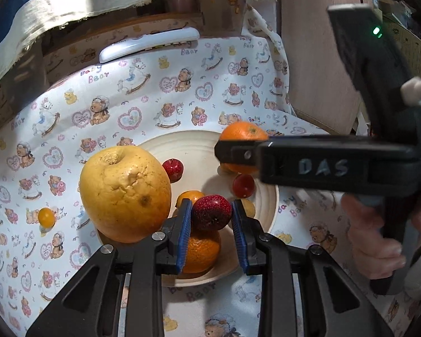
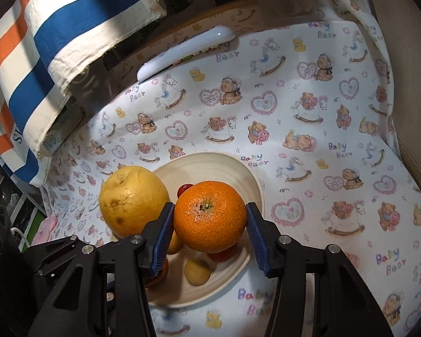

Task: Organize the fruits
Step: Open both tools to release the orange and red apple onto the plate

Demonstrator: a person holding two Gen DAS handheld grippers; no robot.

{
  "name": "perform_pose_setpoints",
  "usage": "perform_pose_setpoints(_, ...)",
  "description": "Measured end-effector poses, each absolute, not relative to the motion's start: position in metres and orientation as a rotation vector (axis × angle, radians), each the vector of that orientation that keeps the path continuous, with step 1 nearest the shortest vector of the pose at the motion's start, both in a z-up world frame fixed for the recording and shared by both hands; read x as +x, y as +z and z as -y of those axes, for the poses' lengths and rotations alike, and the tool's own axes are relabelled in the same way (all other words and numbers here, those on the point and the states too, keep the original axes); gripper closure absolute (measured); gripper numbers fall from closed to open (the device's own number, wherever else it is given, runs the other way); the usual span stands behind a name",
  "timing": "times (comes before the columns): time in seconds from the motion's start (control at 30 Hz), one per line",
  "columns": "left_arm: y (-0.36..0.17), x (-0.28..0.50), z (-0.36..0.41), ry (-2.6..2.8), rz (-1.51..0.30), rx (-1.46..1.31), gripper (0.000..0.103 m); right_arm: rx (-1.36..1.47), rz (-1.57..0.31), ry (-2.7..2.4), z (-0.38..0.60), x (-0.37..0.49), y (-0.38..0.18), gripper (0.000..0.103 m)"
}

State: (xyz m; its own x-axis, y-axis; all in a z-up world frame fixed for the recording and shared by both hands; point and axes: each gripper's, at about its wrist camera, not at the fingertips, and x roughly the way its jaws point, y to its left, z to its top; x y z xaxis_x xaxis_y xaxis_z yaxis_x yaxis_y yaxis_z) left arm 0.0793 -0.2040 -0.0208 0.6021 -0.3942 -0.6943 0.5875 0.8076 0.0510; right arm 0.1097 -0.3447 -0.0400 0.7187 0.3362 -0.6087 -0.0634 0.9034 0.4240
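A dark red strawberry-like fruit [image 1: 212, 212] hangs over the cream plate [image 1: 269, 196], and my left gripper [image 1: 212, 220] is shut on it, blue pads against both sides. My right gripper [image 2: 210, 231] is shut on a round orange [image 2: 210, 219] just above the same plate [image 2: 238, 168]; in the left wrist view that gripper [image 1: 238, 151] reaches in from the right with the orange [image 1: 242, 133]. On the plate lie a big yellow grapefruit [image 1: 125, 193], another orange [image 1: 202, 250], two small red fruits [image 1: 173, 168] and smaller yellow ones.
A small yellow fruit [image 1: 46, 217] lies alone on the bear-print cloth [image 1: 154, 98] left of the plate. A white remote [image 1: 148, 43] rests at the back edge. Striped fabric [image 2: 56, 36] hangs at the back left. A person's hand [image 1: 373, 241] grips the right tool.
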Motion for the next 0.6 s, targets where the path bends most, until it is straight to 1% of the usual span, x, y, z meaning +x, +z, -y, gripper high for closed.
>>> perform_pose_setpoints(0.17, -0.023, 0.078, 0.206, -0.57, -0.708, 0.328, 0.075, 0.431, -0.746, 0.254, 0.348, 0.11, -0.043, 0.05)
perform_pose_setpoints(0.23, -0.022, 0.078, 0.207, -0.568, -0.711, 0.33, 0.07, 0.415, -0.736, 0.257, 0.345, 0.109, -0.042, 0.05)
perform_pose_setpoints(0.3, -0.022, 0.078, 0.206, -0.565, -0.715, 0.323, 0.067, 0.411, -0.727, 0.258, 0.344, 0.107, -0.039, 0.046)
perform_pose_setpoints(0.33, -0.022, 0.077, 0.206, -0.566, -0.715, 0.321, 0.067, 0.412, -0.724, 0.255, 0.345, 0.107, -0.039, 0.039)
perform_pose_setpoints(0.37, -0.022, 0.076, 0.205, -0.565, -0.712, 0.326, 0.066, 0.414, -0.717, 0.251, 0.345, 0.105, -0.037, 0.037)
perform_pose_setpoints(0.43, -0.021, 0.075, 0.203, -0.555, -0.707, 0.337, 0.063, 0.424, -0.71, 0.257, 0.347, 0.104, -0.035, 0.037)
perform_pose_setpoints(0.6, -0.01, 0.065, 0.188, -0.537, -0.65, 0.307, 0.062, 0.433, -0.67, 0.227, 0.352, 0.095, -0.023, 0.037)
